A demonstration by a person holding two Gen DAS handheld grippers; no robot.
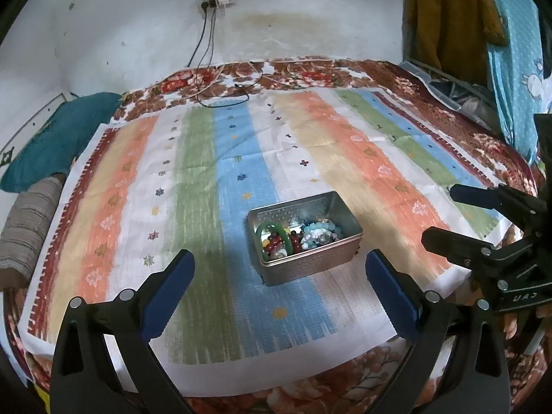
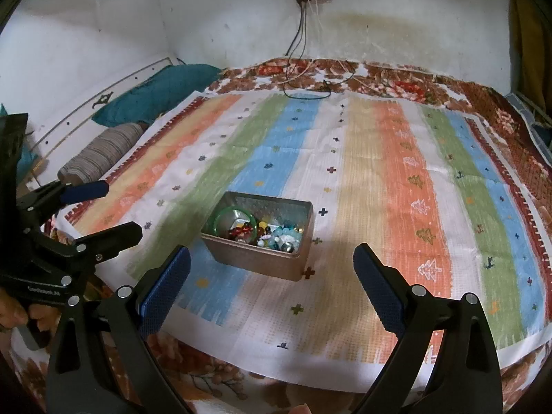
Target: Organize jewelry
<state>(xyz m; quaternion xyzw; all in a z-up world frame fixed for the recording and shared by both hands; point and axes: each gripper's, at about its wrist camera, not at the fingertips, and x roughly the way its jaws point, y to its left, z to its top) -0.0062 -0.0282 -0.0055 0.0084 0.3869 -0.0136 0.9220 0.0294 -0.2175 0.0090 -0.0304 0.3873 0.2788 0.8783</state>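
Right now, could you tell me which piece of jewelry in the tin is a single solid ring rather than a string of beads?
The green bangle, leaning at the left end of the metal tin; the other pieces are red and pale blue beads.

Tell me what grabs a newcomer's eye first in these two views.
First, the open metal tin in the middle of the striped cloth, with a green bangle, red beads and pale blue beads piled inside. Next, both grippers hang wide open and empty over the cloth's near edge, the left gripper and the right gripper each facing the tin.
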